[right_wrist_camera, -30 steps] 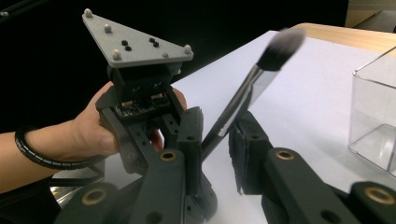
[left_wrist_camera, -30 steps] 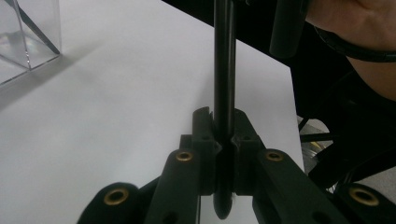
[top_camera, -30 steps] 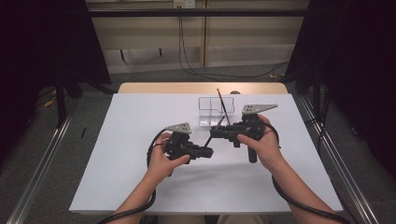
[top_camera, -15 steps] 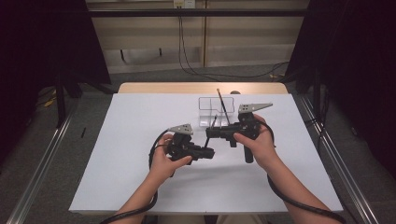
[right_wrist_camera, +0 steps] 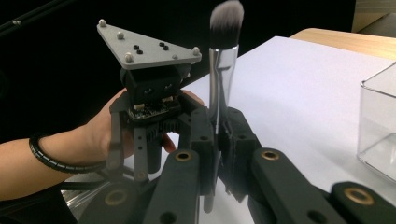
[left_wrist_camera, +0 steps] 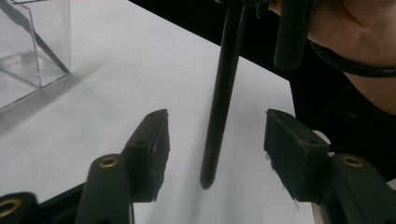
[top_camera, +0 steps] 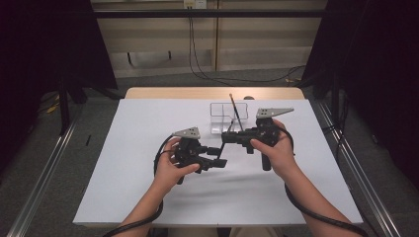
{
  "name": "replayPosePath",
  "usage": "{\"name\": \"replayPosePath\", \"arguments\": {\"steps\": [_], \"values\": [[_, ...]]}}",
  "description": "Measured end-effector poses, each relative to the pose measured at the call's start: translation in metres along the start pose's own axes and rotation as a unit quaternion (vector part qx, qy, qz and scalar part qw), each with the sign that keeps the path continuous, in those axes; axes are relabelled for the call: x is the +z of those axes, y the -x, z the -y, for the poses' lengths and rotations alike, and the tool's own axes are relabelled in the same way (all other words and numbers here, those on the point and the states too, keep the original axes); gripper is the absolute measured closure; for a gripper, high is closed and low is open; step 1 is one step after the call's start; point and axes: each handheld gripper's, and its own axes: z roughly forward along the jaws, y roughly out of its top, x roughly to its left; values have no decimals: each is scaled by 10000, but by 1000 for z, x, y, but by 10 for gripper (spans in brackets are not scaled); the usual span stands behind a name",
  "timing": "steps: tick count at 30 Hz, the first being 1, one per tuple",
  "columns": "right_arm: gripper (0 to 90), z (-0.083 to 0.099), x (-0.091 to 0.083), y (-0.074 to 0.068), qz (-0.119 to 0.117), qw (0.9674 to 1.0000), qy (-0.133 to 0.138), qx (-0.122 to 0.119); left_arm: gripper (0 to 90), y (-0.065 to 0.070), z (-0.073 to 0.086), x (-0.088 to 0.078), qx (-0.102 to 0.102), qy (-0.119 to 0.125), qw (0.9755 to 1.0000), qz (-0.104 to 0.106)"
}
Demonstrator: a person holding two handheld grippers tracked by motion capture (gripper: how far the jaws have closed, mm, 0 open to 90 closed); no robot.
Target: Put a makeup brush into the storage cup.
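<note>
The left gripper (top_camera: 221,157) is held low over the white table (top_camera: 148,187) at the near middle, in the person's left hand (top_camera: 170,165). Its jaws have just been opening and are now spread apart, as is seen in the left gripper view, where the dark handle of the makeup brush (left_wrist_camera: 219,102) stands between the two pads (left_wrist_camera: 152,149) without being touched by either. The lower tip of the handle is seen close above the table surface; whether it touches cannot be told.

Just beyond and to the right, the right gripper (top_camera: 228,138) is held in the right hand (top_camera: 276,150). Its jaws are pressed together on the brush, which is clamped at the silver ferrule in the right gripper view, with the grey-tipped bristles (right_wrist_camera: 226,18) pointing up. In the high view the brush is seen upright but leaning a little, its top toward the far side.

Farther back, a clear plastic organiser box (top_camera: 220,118) is set on the table, just behind the right gripper. A thin dark stick-like item is leaned inside one of its compartments.
</note>
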Motion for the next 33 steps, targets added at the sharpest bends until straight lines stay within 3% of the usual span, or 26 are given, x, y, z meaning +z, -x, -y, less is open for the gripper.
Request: {"name": "replayPosePath", "arguments": {"steps": [10,16,21,33], "values": [[845,-1,-11,1,109,9999,36,-61,229,-2,0,-2,-48,60,9998,-170],[846,-2,-12,1,112,9999,19,-129,90,-2,-1,-6,99,54,9994,-340],[845,-2,-12,1,134,9998,29,-158,27,-1,-2,-12,130,162,9991,-375],[846,-1,-18,1,220,9995,38,-216,15,-1,-1,-30,312,238,9980,-486]]}}
